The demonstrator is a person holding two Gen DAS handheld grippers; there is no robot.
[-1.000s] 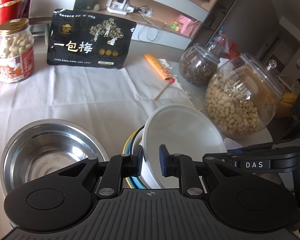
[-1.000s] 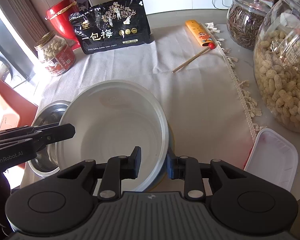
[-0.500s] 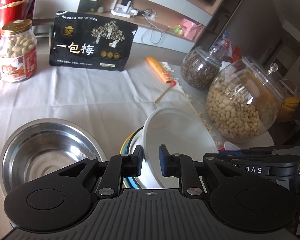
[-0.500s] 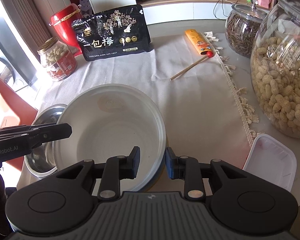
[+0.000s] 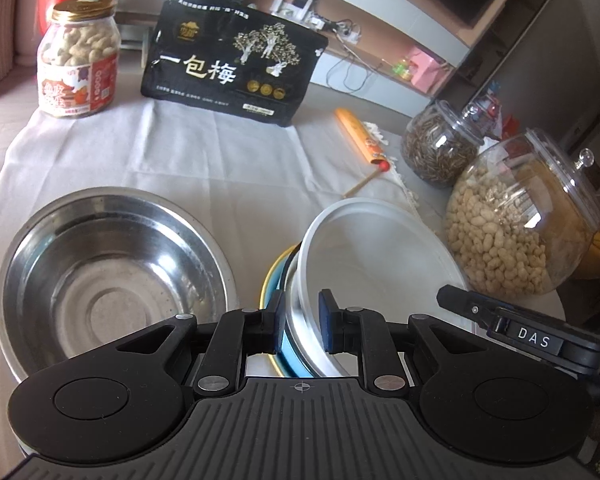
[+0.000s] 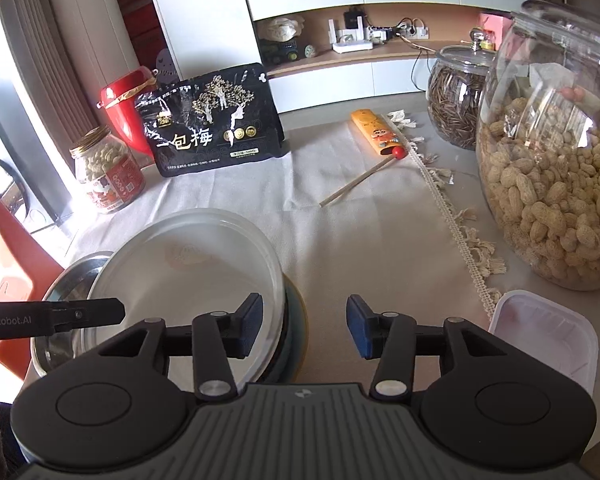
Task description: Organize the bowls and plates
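Note:
A white plastic bowl (image 5: 380, 264) sits nested on a blue plate with a yellow rim (image 5: 269, 292), on the white cloth. My left gripper (image 5: 303, 322) is shut on the bowl's near-left rim, one pad inside the wall and one outside. My right gripper (image 6: 305, 326) has its jaws opening: the bowl's right rim (image 6: 278, 280) stands between the pads, which no longer press on it. An empty steel bowl (image 5: 112, 280) rests just left of the stack. In the right wrist view it (image 6: 70, 276) is mostly hidden behind the white bowl (image 6: 188, 272).
A black snack bag (image 5: 232, 68), a nut jar (image 5: 78, 60) and a red canister (image 6: 126, 108) stand at the back. An orange pack with a stick (image 6: 374, 134) lies mid-cloth. Glass jars of seeds (image 6: 456, 96) and peanuts (image 6: 556, 184) and a white tray (image 6: 548, 336) crowd the right.
My right gripper's jaws have spread off the white bowl's rim, and the right hand has tipped and shifted a little. The left gripper keeps its grip in place.

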